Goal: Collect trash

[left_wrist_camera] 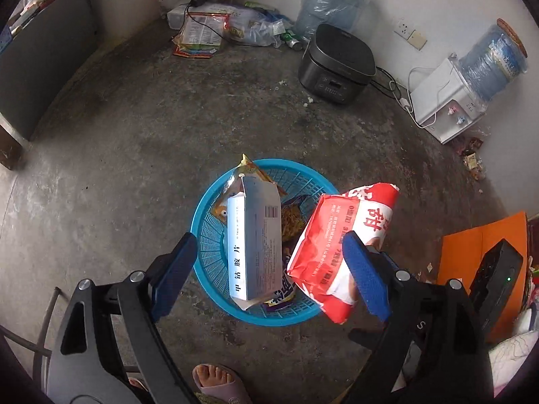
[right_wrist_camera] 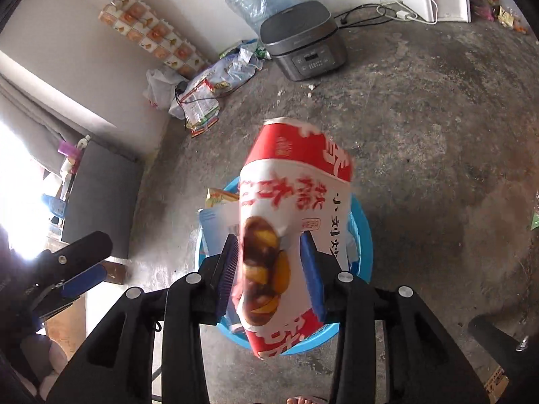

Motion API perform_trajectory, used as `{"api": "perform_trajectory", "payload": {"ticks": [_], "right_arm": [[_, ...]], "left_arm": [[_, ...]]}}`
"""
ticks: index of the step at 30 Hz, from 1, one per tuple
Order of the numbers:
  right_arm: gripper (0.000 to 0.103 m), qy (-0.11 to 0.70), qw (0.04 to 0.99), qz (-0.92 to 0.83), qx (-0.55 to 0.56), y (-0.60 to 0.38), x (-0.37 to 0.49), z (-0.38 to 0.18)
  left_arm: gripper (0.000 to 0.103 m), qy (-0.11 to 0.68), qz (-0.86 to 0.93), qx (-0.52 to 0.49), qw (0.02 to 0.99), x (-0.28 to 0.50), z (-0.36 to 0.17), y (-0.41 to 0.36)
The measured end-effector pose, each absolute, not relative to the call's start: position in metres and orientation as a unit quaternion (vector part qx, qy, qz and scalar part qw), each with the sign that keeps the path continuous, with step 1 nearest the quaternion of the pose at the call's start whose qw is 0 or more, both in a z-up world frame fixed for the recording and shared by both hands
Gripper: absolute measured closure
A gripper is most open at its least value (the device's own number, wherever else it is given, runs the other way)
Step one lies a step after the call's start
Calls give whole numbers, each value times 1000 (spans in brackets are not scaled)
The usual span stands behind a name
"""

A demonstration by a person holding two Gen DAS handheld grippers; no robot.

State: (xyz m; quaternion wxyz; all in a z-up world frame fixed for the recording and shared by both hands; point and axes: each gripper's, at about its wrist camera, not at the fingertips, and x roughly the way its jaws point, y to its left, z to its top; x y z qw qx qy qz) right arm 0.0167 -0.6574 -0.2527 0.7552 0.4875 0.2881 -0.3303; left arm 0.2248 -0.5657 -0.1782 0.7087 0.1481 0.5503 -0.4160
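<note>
My left gripper (left_wrist_camera: 269,271) gapes, white cardboard box (left_wrist_camera: 254,242) loose over the blue plastic basket (left_wrist_camera: 202,235); right gripper (right_wrist_camera: 271,271) (jaws slackened) straddles a red-and-white snack bag (right_wrist_camera: 289,202) at twelve o'clock.

Floor: bare concrete (left_wrist_camera: 134,155). Rice cooker (left_wrist_camera: 337,64), dark, near wall. Water jug (left_wrist_camera: 328,1), plastic-wrapped, behind cooker. Water dispenser (left_wrist_camera: 448,101), white, bottle on top. Wall socket (left_wrist_camera: 402,28). Orange board (left_wrist_camera: 471,245). Sandalled foot (left_wrist_camera: 215,380).
</note>
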Motion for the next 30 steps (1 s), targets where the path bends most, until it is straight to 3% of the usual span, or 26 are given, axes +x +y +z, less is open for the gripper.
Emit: {"api": "perform_trajectory", "payload": {"ticks": [4, 17, 22, 27, 30], "right_arm": [[49, 279, 744, -304, 526, -664, 17, -276], [49, 158, 754, -215, 601, -657, -8, -259], [49, 148, 765, -232, 583, -646, -27, -228], [49, 159, 818, -241, 498, -613, -30, -162], [41, 163, 854, -238, 432, -581, -29, -116]], "left_arm": [[20, 543, -413, 127, 720, 239, -166, -554], [20, 446, -445, 87, 772, 253, -26, -455], [20, 407, -431, 65, 802, 244, 22, -377], [15, 375, -403, 24, 835, 227, 61, -281], [14, 366, -372, -18, 853, 220, 76, -220]]}}
